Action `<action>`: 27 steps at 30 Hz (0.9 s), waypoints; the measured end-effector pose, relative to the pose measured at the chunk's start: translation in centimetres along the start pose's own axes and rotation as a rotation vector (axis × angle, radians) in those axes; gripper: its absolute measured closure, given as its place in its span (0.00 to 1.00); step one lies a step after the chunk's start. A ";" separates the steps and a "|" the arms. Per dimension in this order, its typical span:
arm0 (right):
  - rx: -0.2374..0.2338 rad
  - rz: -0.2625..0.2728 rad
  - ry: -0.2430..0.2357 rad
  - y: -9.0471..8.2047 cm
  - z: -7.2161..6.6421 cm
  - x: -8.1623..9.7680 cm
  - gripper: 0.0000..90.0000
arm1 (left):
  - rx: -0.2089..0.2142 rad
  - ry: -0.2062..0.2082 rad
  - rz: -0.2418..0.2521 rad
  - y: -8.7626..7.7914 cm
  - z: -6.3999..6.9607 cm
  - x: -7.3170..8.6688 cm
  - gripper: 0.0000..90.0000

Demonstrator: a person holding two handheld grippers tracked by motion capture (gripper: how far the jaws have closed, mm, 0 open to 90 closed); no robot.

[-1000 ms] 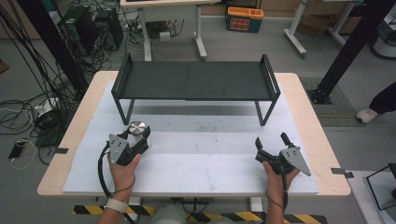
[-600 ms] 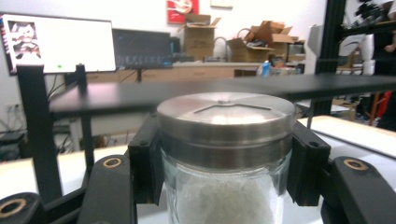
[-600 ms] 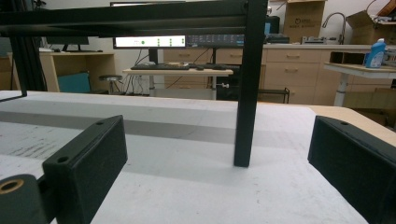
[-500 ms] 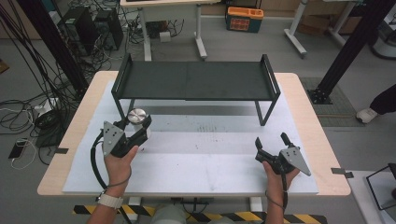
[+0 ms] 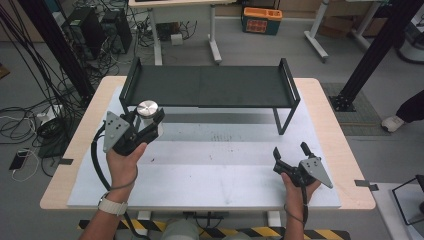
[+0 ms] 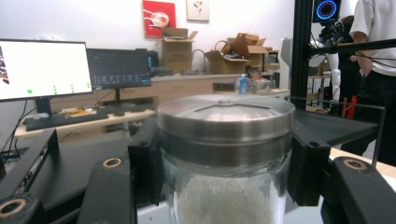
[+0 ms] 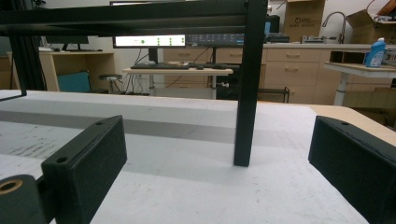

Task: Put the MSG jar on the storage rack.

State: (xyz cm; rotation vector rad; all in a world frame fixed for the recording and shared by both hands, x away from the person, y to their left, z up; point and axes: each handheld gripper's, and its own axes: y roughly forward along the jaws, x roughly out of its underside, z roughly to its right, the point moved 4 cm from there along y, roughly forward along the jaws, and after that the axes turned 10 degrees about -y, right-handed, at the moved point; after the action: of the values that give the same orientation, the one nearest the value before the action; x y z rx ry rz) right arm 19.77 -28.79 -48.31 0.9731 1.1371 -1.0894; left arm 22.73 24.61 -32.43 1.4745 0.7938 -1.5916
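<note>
A glass jar [image 5: 148, 116] with a round metal lid is held in my left gripper [image 5: 145, 121], which is shut on it and lifted to the front left corner of the black shelf rack [image 5: 210, 86]. In the left gripper view the jar [image 6: 225, 154] holds white powder and sits clamped between both black jaws, its lid level with the rack's top. My right gripper [image 5: 291, 154] rests low near the table's front right, open and holding nothing. In the right gripper view its jaws stand wide apart, facing the rack's front right leg [image 7: 249, 84].
The rack stands across the back of the white mat [image 5: 220, 165] on the wooden table [image 5: 330, 125]. Cables and equipment lie on the floor to the left. A black frame post [image 5: 372, 55] rises at the right, and a person's foot [image 5: 395, 122] is beside it.
My left gripper has carried the jar up and away from me, from the mat toward the rack's front left corner. The right gripper has stayed put.
</note>
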 end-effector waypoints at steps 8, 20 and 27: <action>0.000 -0.001 -0.002 0.0 0.0 0.0 0.05 | 0.033 -0.026 -0.010 2.4 -0.1 -2.1 0.47; 0.001 -0.002 -0.001 0.0 0.0 0.0 0.05 | 0.070 -0.044 -0.053 8.2 -0.6 -4.2 0.47; 0.001 -0.004 0.000 0.0 0.0 0.0 0.06 | 0.084 -0.040 -0.065 11.3 -0.5 -4.3 0.47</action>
State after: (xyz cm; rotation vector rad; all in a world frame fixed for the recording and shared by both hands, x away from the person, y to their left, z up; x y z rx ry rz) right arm 19.79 -28.77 -48.27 0.9717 1.1395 -1.0931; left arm 32.82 20.24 -27.41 1.4849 0.7675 -1.7166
